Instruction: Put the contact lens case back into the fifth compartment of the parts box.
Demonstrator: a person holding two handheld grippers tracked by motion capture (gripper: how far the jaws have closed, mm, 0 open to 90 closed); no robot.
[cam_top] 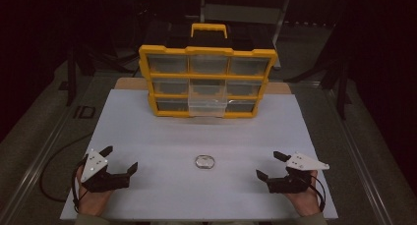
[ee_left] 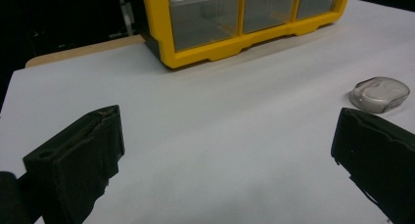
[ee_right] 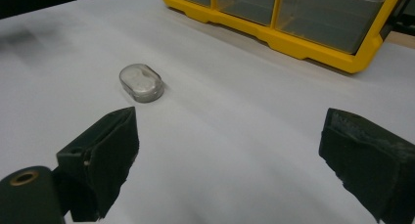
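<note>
A small clear capsule (cam_top: 204, 161) — oval, glassy, pale inside — lies flat on the white bench (cam_top: 147, 136), midway between the two grippers and well apart from each. The left gripper (cam_top: 119, 159) and right gripper (cam_top: 272, 165) rest near the bench's near edge, jaws spread wide and empty. Bare bench surrounds the capsule; the yellow drawer organizer (cam_top: 206, 82) stands at the far side, its middle bottom drawer pulled out.

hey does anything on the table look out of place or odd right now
One thing: in the yellow organizer, the bottom middle drawer is pulled out toward the person while the others sit flush. A small clear case lies alone on the white tabletop between the open left gripper and right gripper.
</note>
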